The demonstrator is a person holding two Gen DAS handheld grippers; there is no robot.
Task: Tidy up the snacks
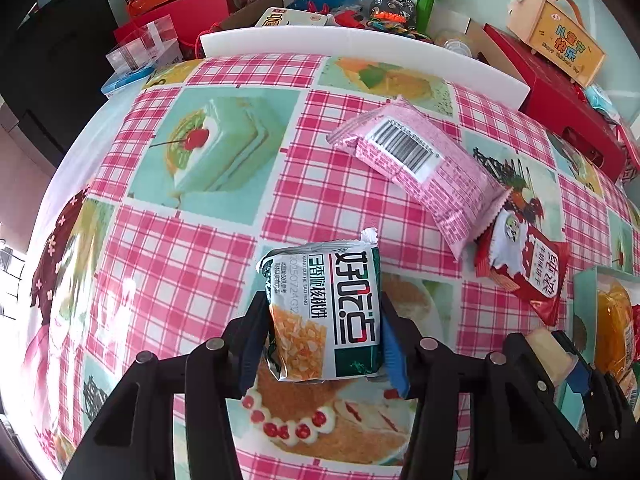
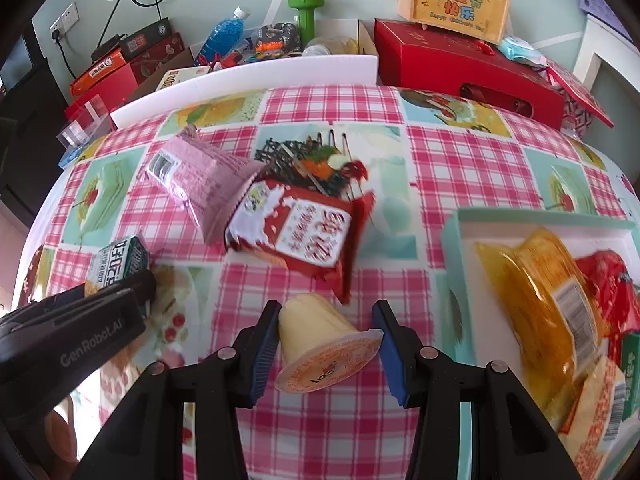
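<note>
Snacks lie spread over a bench covered with a pink plaid, cake-printed cloth [image 1: 192, 248]. A white-and-green foil biscuit packet with black lettering [image 1: 326, 316] sits clamped between the blue-padded black fingers of the left gripper [image 1: 325, 344], which press both of its long edges, near the bench's front edge. In the right wrist view a pale yellow pudding cup with an orange printed lid [image 2: 320, 344] lies tilted between the fingers of the right gripper [image 2: 326, 350]; the fingers stand partly open, the left pad against the cup's wall and the lid's rim touching the right pad, though whether they truly grip it I cannot tell. Beyond the cup a red-and-white snack packet [image 2: 308, 236] lies flat, its upper left corner overlapped with a pink foil packet bearing a barcode [image 2: 196, 176]. To the right stands a mint-green shallow cardboard tray [image 2: 452, 240] holding a clear orange jelly tub [image 2: 540, 300] and other wrapped snacks. Along the bench's far edge runs a white foam strip [image 2: 248, 76], with a red gift box [image 2: 460, 64], a green dumbbell [image 2: 306, 12] and a blue water bottle [image 2: 222, 34] behind it.
</note>
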